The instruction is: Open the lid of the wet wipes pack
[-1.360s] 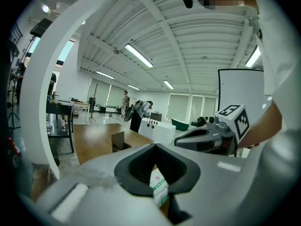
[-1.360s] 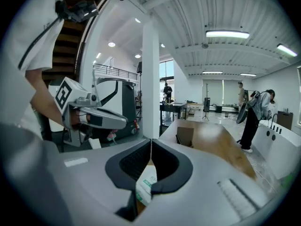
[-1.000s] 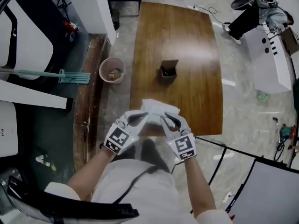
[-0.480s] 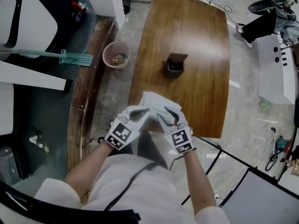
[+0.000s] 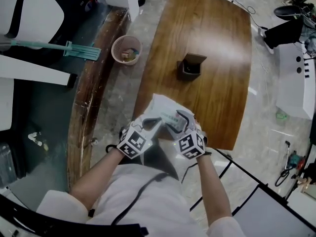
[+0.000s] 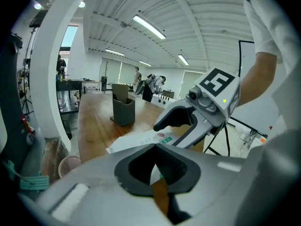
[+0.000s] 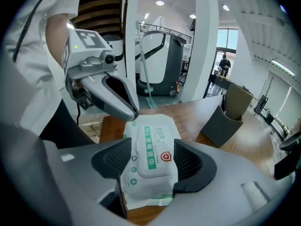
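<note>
Right gripper [image 7: 151, 160] is released, its jaws just opened wide and straddling the wet wipes pack [image 5: 165, 107] at the table's [image 5: 217, 58] six o'clock edge. Left gripper [image 6: 156, 166] pinches the pack's corner. The lid [image 7: 153, 147] lies flat and unopened, so lifting it remains. Only the right gripper view shows the lid. Only the head view places a dark holder [image 5: 190, 68] at the pack's twelve o'clock.

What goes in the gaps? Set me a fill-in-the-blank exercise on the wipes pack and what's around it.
1. The white wet wipes pack with green print lies on the brown wooden ____.
2. Its white plastic lid is ____.
3. The round perforated basket on the floor is ____ in colour.

Missing words: table; closed; pink.
</note>
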Available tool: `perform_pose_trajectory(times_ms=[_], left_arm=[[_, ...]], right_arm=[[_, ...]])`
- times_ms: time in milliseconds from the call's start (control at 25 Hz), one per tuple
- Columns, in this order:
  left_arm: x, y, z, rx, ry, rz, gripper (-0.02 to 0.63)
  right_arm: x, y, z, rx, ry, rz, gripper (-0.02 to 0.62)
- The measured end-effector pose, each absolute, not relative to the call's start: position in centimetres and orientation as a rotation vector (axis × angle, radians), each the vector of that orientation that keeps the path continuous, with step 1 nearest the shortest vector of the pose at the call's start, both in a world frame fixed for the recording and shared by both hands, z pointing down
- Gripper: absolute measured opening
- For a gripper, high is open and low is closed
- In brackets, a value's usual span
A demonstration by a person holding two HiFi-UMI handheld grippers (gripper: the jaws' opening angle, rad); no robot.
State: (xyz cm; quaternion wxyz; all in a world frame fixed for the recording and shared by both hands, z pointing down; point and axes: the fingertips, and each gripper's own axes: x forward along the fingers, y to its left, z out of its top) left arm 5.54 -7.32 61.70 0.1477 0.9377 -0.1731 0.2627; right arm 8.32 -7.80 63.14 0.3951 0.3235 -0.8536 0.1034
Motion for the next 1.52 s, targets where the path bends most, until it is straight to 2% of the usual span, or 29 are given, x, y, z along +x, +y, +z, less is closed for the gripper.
perform_pose_trajectory(times_ms=[480, 1520], left_arm=[[6.6, -5.9, 64.9, 2.644, -0.49, 0.837, 0.006], [7.0, -6.1, 66.0, 2.653, -0.498, 0.838, 0.006]], right_arm=[[8.3, -8.3, 64.3, 0.721, -2.161, 0.25, 0.281], [9.1, -9.0, 64.6, 0.573, -2.227, 0.639, 0.278]])
